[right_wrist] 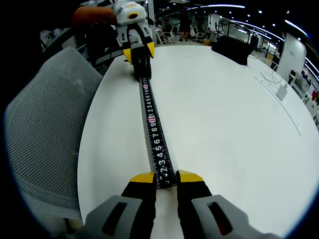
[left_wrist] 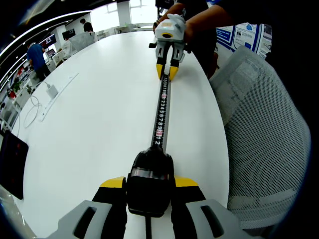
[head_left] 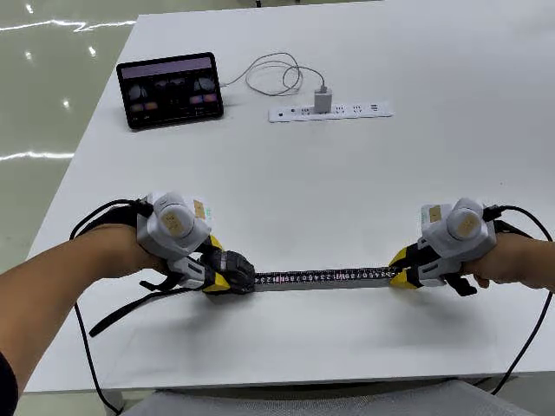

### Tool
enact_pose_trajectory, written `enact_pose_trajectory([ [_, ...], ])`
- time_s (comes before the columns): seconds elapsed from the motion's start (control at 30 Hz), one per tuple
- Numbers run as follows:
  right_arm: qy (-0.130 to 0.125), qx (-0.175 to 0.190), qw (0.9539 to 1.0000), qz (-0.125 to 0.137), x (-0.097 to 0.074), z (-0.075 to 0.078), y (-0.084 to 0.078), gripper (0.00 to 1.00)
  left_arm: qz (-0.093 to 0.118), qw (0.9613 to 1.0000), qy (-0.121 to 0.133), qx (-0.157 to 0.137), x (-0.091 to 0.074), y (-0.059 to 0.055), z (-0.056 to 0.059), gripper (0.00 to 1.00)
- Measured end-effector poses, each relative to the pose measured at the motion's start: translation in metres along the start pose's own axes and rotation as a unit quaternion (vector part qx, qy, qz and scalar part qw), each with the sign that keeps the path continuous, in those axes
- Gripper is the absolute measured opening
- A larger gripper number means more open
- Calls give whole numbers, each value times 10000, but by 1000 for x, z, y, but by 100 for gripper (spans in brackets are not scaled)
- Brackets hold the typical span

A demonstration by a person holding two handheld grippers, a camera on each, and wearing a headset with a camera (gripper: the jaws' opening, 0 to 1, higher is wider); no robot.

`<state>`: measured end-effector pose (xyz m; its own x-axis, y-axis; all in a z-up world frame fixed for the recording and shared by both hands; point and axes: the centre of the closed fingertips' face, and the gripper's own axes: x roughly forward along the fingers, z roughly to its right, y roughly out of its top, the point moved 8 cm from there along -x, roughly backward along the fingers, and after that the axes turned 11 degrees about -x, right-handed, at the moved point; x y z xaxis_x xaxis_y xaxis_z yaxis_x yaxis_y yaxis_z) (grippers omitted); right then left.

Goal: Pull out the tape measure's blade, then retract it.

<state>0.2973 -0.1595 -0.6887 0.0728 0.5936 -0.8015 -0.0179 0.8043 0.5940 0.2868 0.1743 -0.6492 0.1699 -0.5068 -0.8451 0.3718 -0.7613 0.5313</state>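
Between fingers (left_wrist: 113, 182) of the left gripper (left_wrist: 149, 182) sits the black tape measure case (left_wrist: 149, 194), clamped. Its numbered blade (right_wrist: 152, 129) crosses the white table (head_left: 347, 191); the right gripper (right_wrist: 164, 178) pinches its tip.

The case (left_wrist: 149, 172) in the left tongs (left_wrist: 148, 182) is matt black plastic; the blade (right_wrist: 152, 129) running from it is a smooth, printed strip. Under the tongs the table (head_left: 347, 191) is smooth, softly sheened white.

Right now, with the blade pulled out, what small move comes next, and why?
Probably ease the right gripper toward the case so the blade retracts: the blade already lies stretched out, its tip pinched there, the case clamped in the left gripper.
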Motion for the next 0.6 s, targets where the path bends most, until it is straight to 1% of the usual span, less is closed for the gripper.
enact_pose_trajectory([
  [0.6,52,38,10000,-36,0,1,0,11,26,10000,-10,-7,0,0,0,30],
])
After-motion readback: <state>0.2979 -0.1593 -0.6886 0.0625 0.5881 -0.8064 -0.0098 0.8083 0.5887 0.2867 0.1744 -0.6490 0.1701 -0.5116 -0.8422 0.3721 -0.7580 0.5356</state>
